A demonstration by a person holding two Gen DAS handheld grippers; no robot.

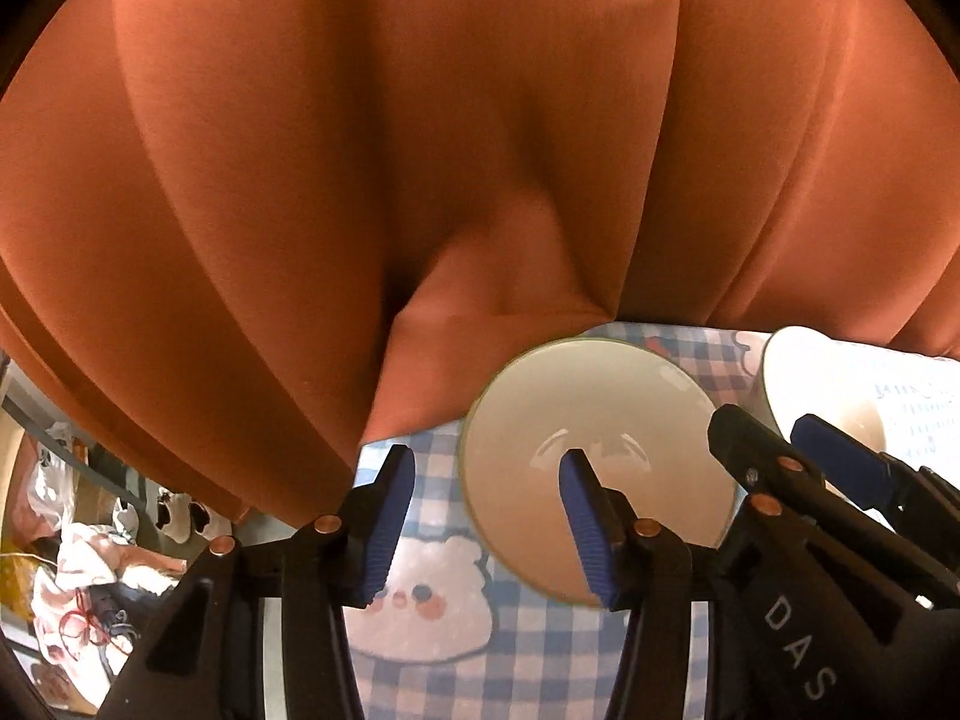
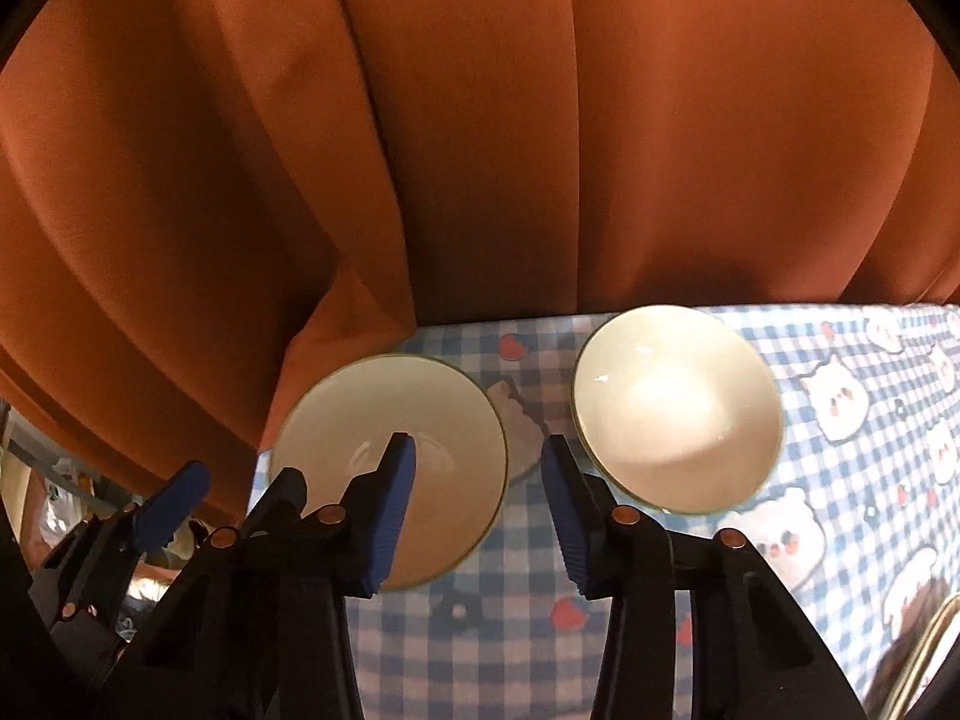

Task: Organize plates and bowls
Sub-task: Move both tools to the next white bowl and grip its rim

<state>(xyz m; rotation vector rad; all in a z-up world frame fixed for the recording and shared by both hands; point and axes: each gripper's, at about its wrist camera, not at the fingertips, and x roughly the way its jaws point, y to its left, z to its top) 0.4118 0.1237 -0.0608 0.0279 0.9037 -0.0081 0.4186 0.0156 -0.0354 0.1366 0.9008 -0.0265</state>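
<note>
Two cream bowls stand side by side on a blue checked tablecloth (image 2: 528,648). In the left wrist view my left gripper (image 1: 487,521) is open over the left bowl (image 1: 600,420). Its right finger shows against the bowl's inside and its left finger over the cloth, with the near-left rim between them untouched. In the right wrist view my right gripper (image 2: 480,515) is open too. One of its fingers lies over the left bowl (image 2: 360,414) and the other over the cloth, just short of the right bowl (image 2: 678,408). Neither gripper holds anything.
An orange curtain (image 2: 480,150) hangs right behind the table's far edge. The table's left edge (image 1: 366,456) is close to the left bowl, with cluttered floor (image 1: 90,570) beyond. A metal rim (image 2: 924,654) shows at lower right.
</note>
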